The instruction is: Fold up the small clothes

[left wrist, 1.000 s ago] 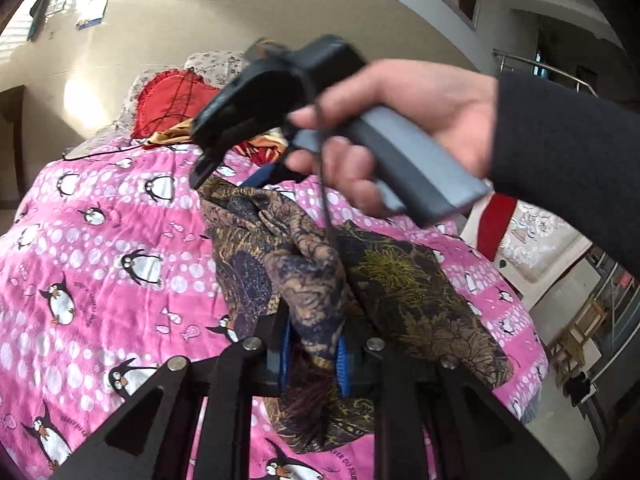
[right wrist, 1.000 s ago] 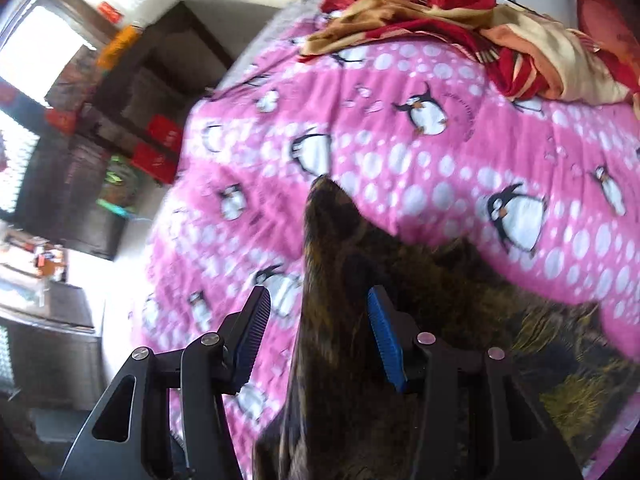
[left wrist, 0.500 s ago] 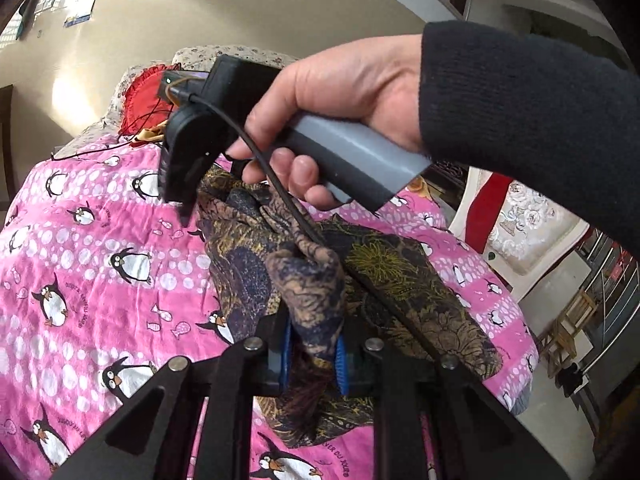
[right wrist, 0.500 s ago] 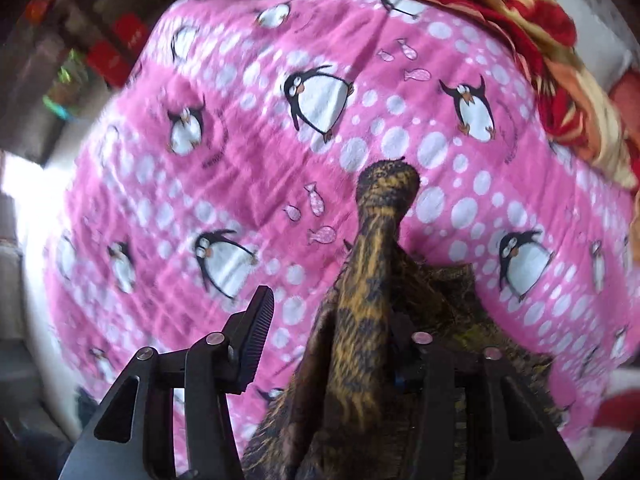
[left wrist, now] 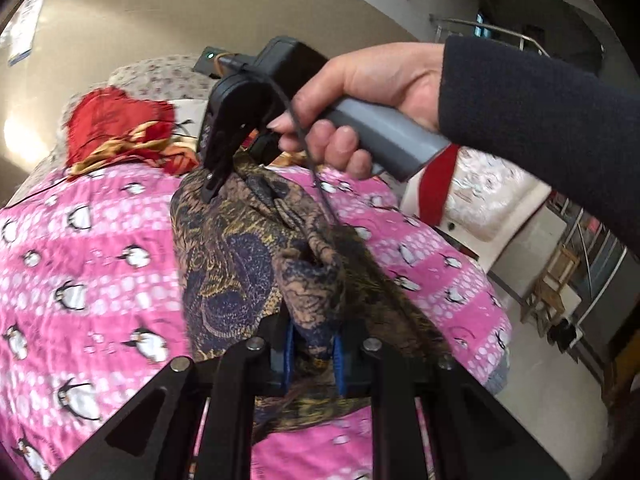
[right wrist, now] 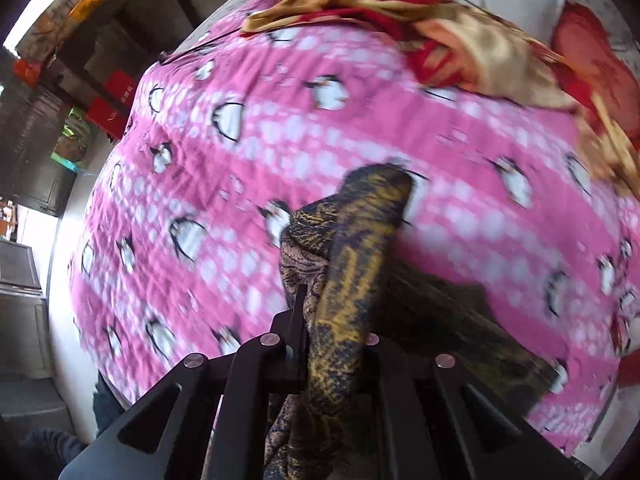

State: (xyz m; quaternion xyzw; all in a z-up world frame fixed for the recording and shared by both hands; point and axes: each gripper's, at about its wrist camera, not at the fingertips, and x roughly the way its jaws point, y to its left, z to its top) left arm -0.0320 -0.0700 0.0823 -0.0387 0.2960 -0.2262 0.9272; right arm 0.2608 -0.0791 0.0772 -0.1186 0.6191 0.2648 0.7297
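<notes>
Since the earlier frame the right gripper (right wrist: 334,344) had closed — its jaws, spread before, now pinched a fold of the garment (right wrist: 352,264), and its view was blurred with motion. From the left wrist view, the right gripper (left wrist: 224,184) had tipped downward, its tip pressed into the far end of the garment (left wrist: 240,264), the hand (left wrist: 360,100) gripping its grey handle. The left gripper (left wrist: 312,354) pinched a bunched fold between its blue pads (left wrist: 289,354), as before.

The garment, dark with gold and blue pattern, lay draped along the middle of the bed (left wrist: 80,260), lifted at both held ends. A pink penguin blanket (right wrist: 360,120) covered the bed; a red and gold cloth (right wrist: 460,20) lay heaped at its head, well apart from the garment.

Bare blanket stretched to the left of the garment — the bed's right edge dropped to the floor (left wrist: 560,380) near a white cabinet (left wrist: 500,208).
</notes>
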